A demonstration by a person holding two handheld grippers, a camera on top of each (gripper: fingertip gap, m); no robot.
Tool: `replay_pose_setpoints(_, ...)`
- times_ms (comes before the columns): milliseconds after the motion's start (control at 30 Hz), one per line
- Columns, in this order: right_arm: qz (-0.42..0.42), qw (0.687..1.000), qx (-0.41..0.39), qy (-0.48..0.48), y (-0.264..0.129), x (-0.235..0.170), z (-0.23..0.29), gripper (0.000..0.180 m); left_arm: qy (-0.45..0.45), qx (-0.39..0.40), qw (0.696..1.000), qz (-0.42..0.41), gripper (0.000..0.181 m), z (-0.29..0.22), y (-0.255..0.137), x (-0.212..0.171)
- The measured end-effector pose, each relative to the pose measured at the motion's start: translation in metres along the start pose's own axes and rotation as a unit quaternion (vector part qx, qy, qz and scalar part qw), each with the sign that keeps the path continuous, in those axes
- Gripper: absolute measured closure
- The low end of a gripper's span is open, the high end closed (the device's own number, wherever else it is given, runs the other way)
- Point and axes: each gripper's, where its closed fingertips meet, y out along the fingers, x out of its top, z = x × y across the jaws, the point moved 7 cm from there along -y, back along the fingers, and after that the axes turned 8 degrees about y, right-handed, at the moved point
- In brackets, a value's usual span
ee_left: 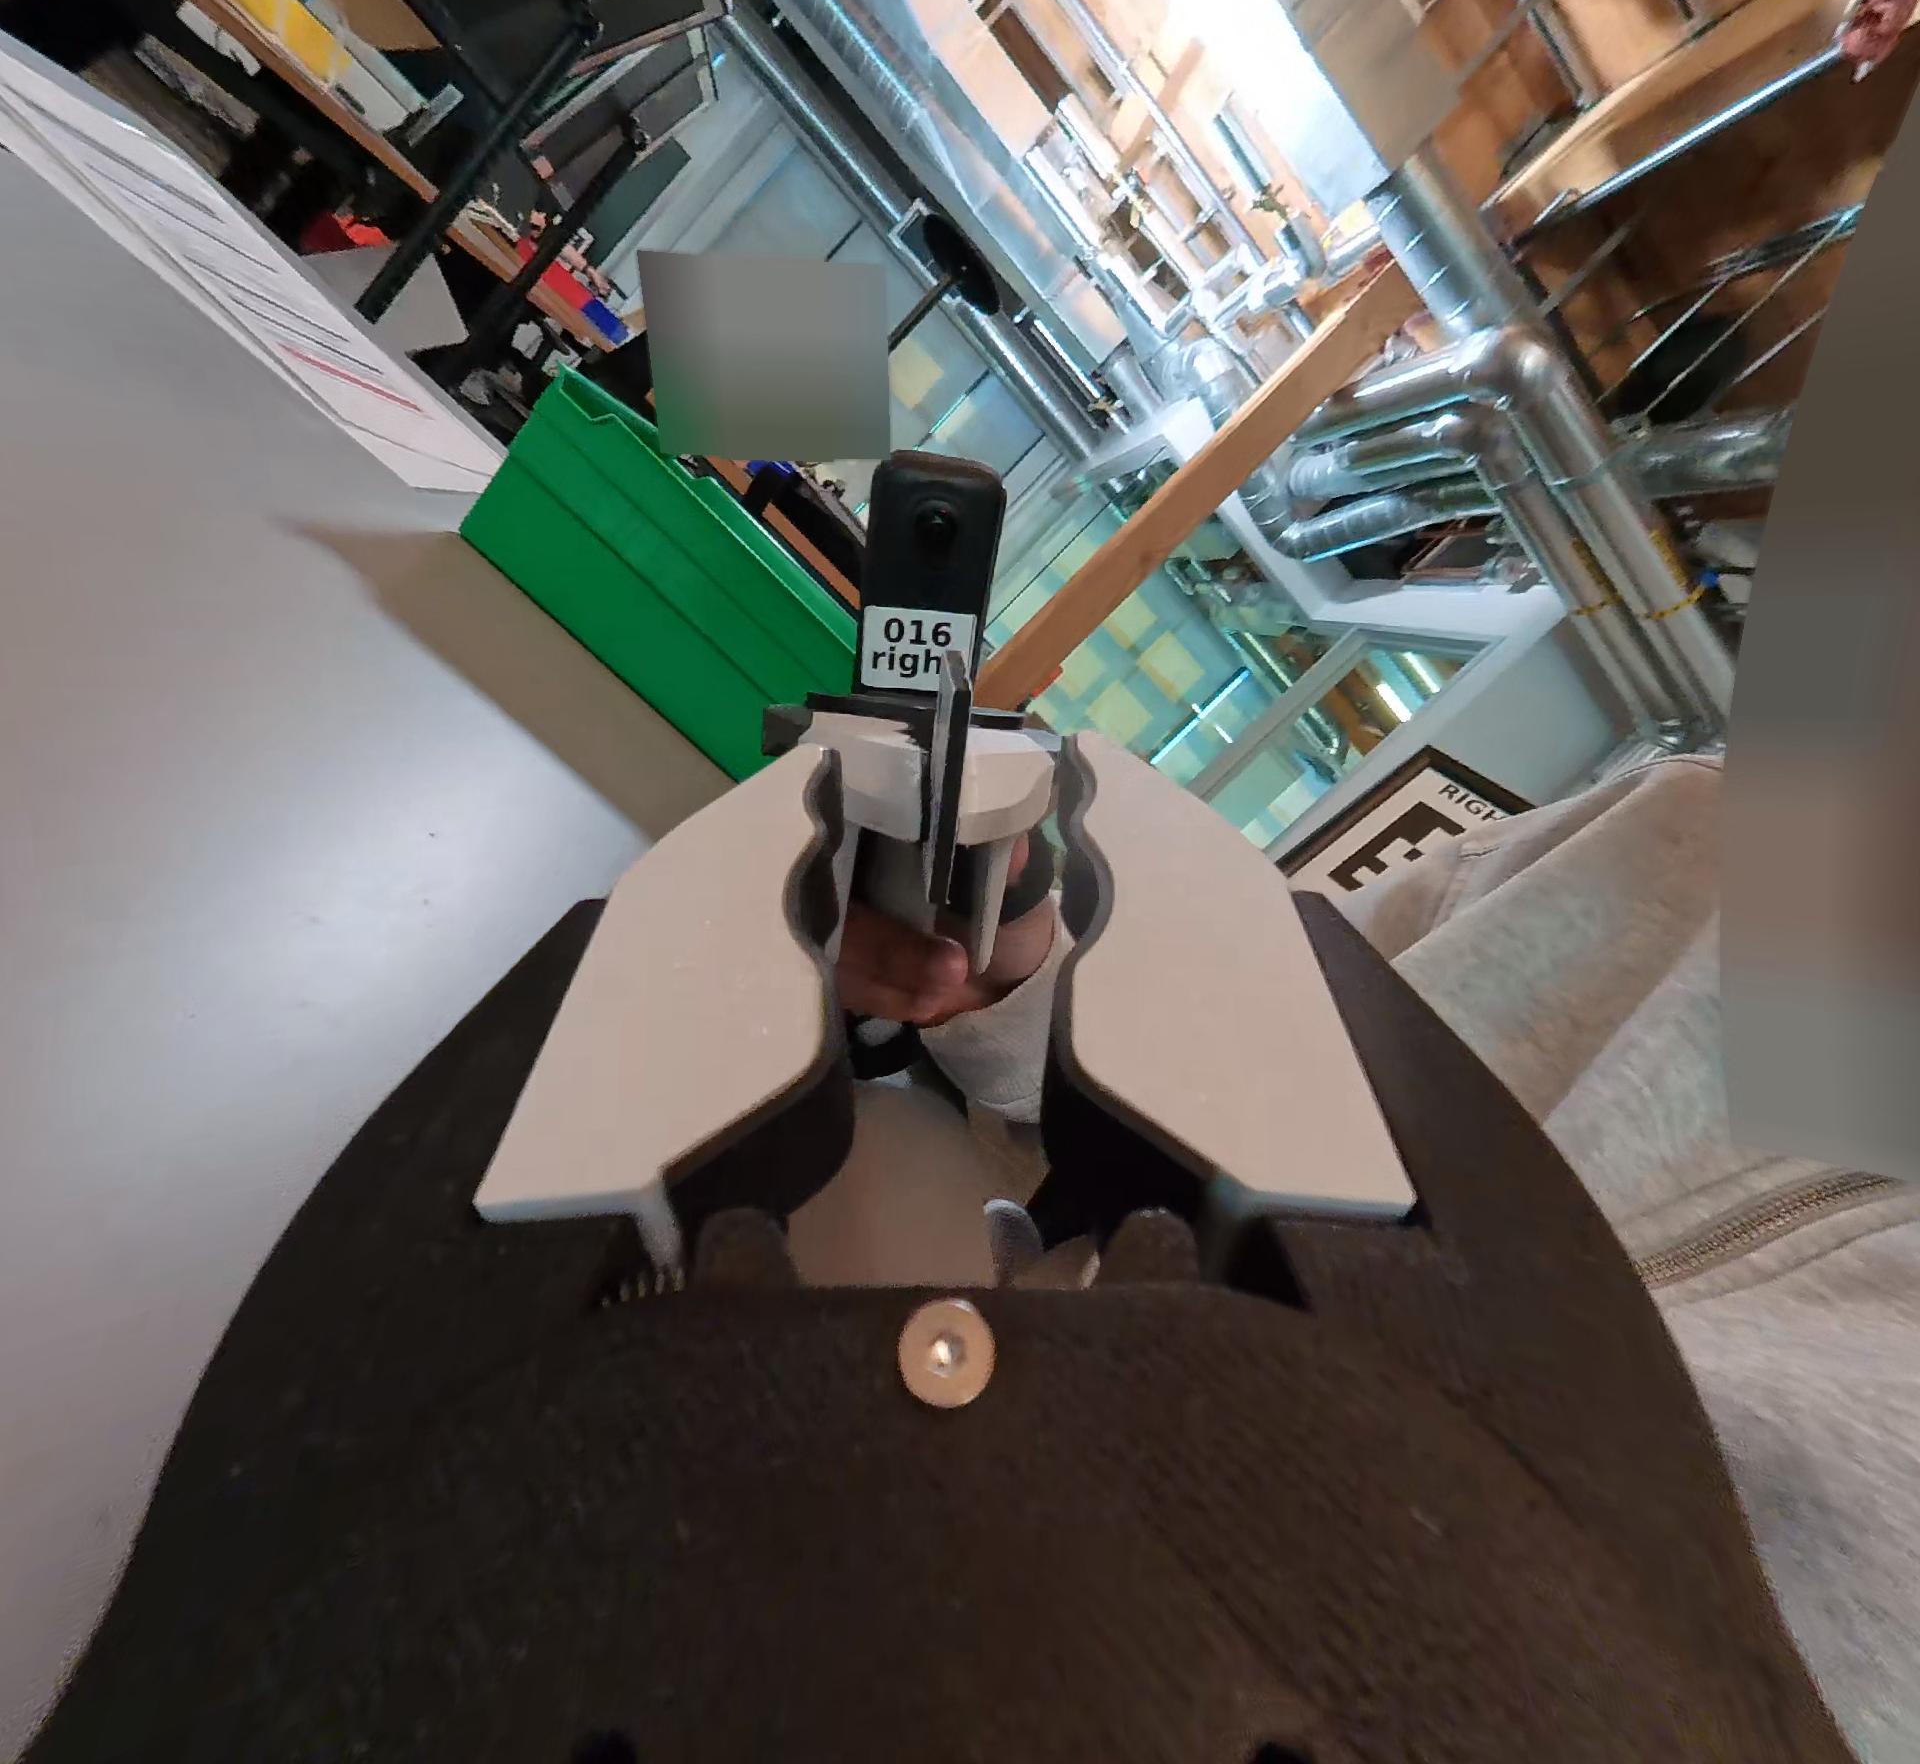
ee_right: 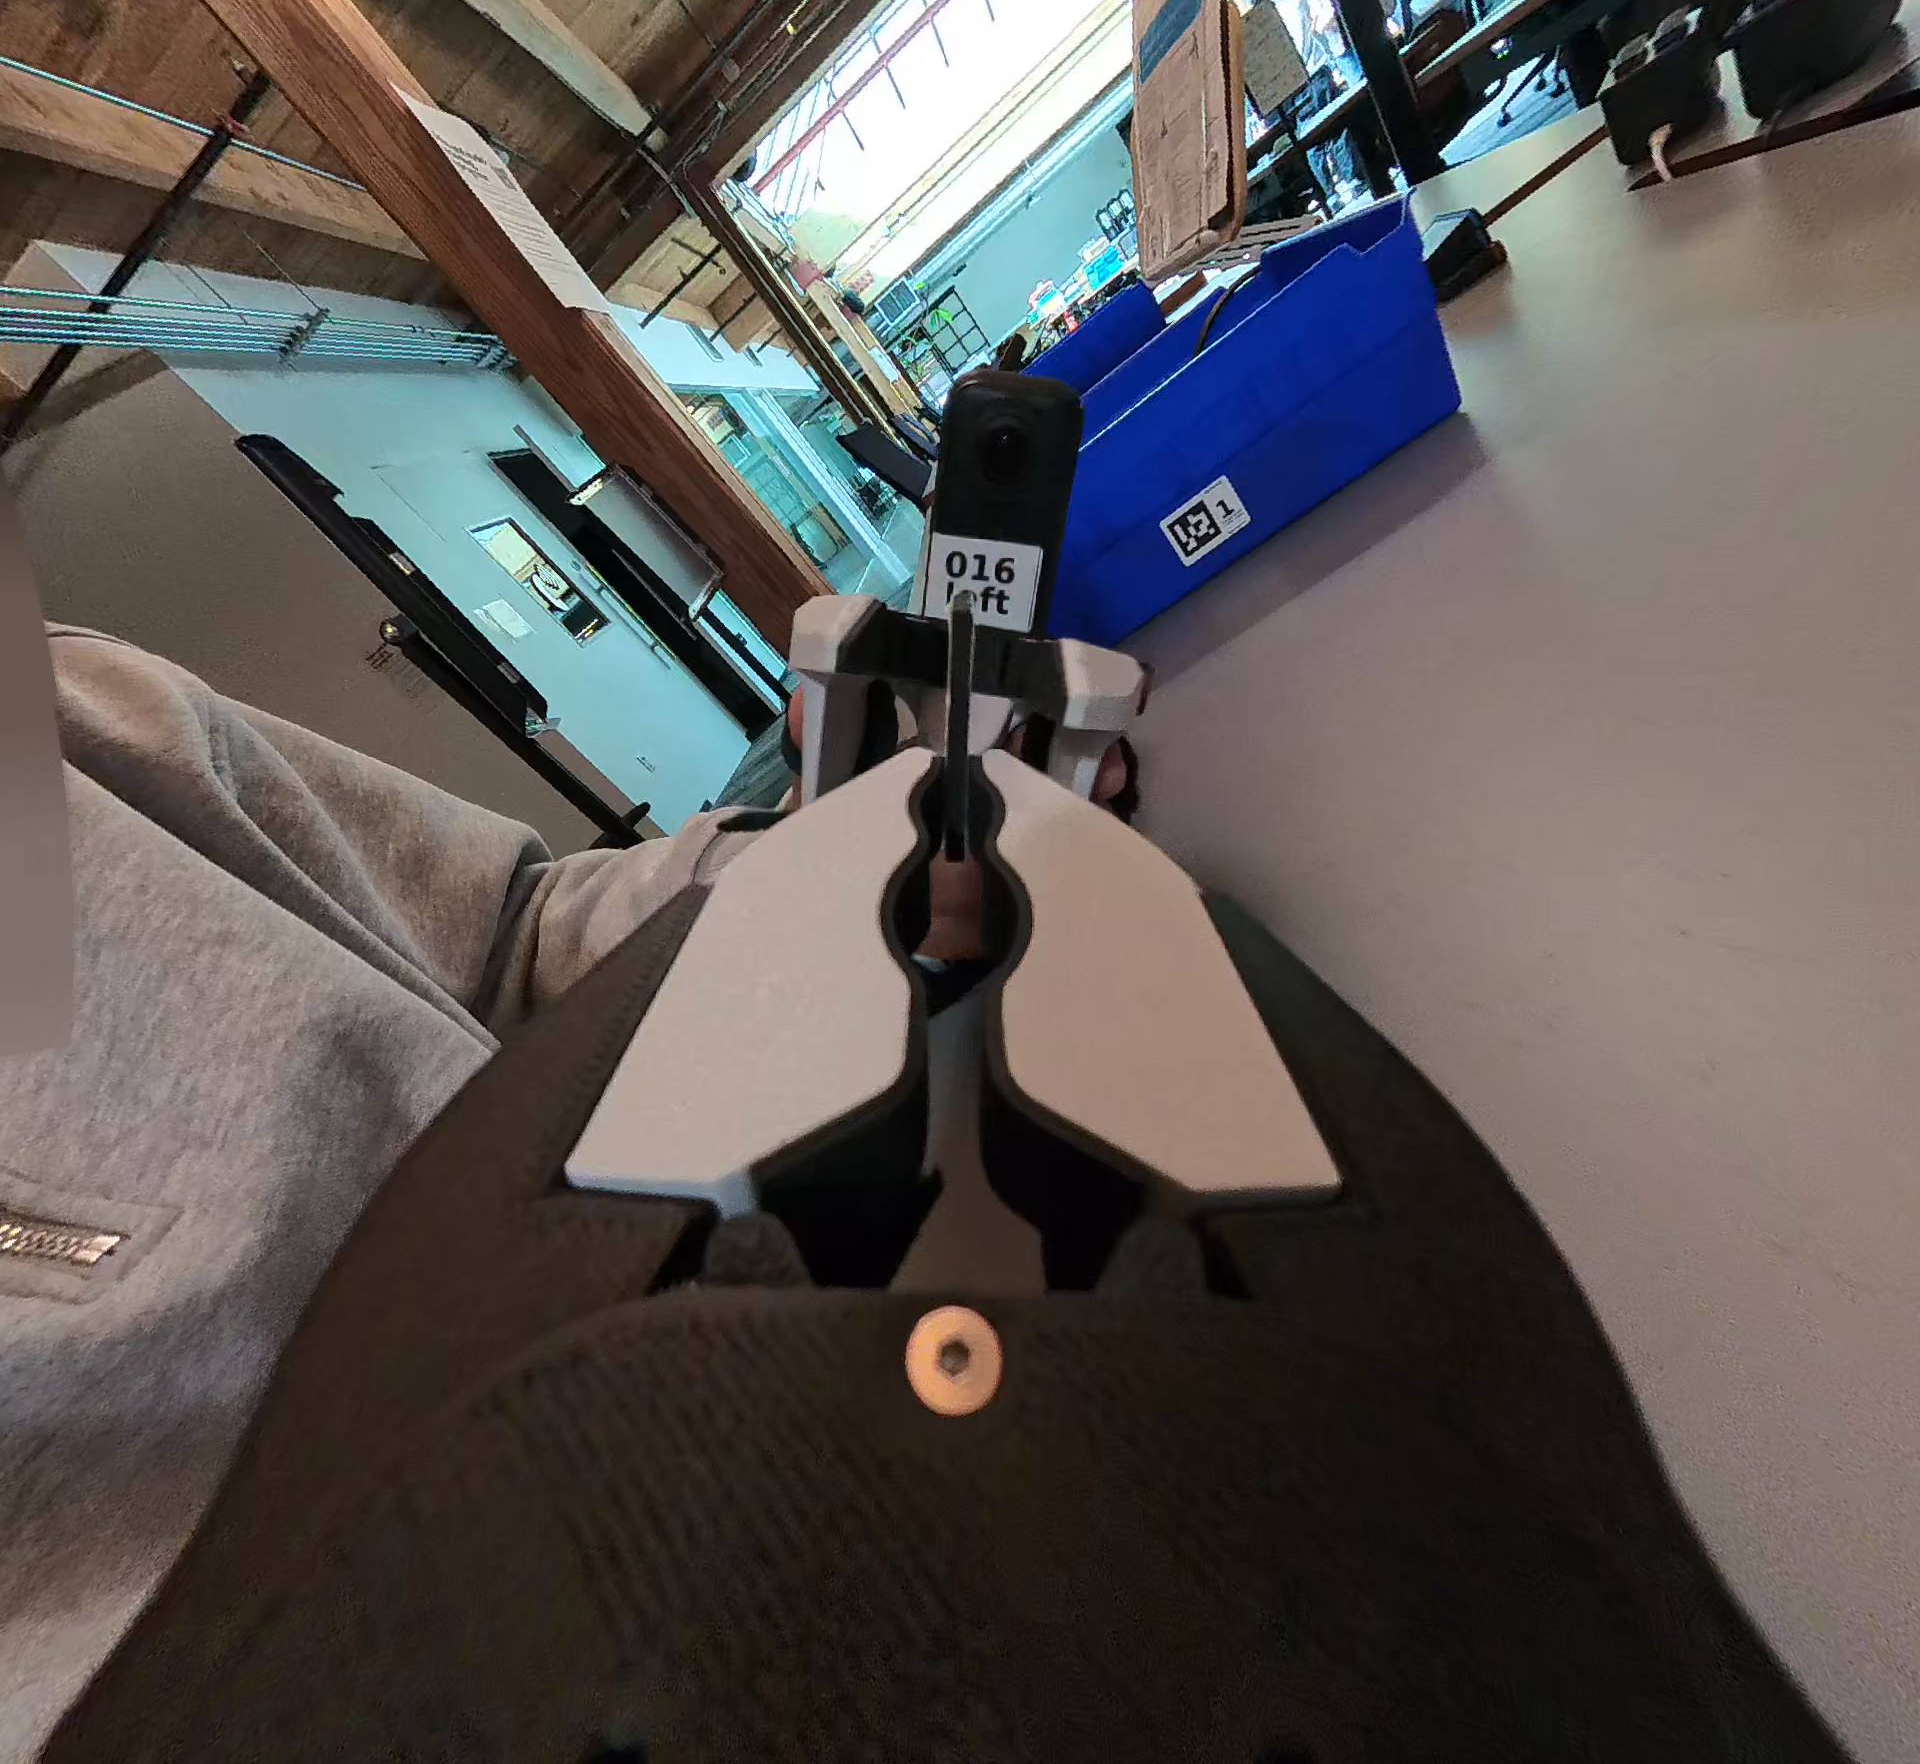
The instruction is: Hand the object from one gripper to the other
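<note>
The biggest thing is the pale grey table (ee_right: 1558,831), one surface. It runs wide open on the outer side of each gripper. In the left wrist view it stretches out to a sheet of paper (ee_left: 239,280) and one green bin (ee_left: 665,592) at its far end. In the right wrist view there are two blue bins (ee_right: 1278,457), one behind the other, both well apart from the grippers. On the inner side a person's grey hoodie (ee_right: 239,935) crowds in close, so the free room is all on the table side.

There are two grippers, nose to nose. Each has one black camera (ee_left: 935,540) standing on top with a white sticker on it.

The left gripper (ee_left: 951,753) is spread wide and isn't gripping anything. Its fingers sit on either side of the other gripper's tips, with gaps on both sides.

The right gripper (ee_right: 961,764) is pinched almost closed on one thin dark strip (ee_right: 958,706), which is the object here.

The strip is edge-on to both cameras. Its long axis runs up and down in both views, sticking out past the right fingertips toward the left gripper's body. It sits between the left fingers (ee_left: 727,987) without touching them, as far as either view shows. It's not clear how much it leans forward.
</note>
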Motion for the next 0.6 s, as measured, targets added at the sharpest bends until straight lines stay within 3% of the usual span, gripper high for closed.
replay_pose_setpoints(333, 0.012, 1.0, -0.007, -0.004, 0.0055, -0.0053, -0.0009, 0.176, -0.001, 0.005, 1.0, -0.017, 0.177, 0.0001, -0.0023, 0.0007)
replay_pose_setpoints(500, 0.012, 1.0, -0.008, -0.005, 0.0053, -0.0056, -0.001, 0.175, 0.01, 0.02, 1.0, -0.012, 0.179, 0.0007, -0.0024, 0.0004)
replay_pose_setpoints(600, -0.004, 1.0, -0.007, -0.002, 0.0026, -0.0027, -0.0023, 0.16, 0.013, 0.026, 0.999, -0.023, 0.179, 0.0009, -0.0045, 0.0026)
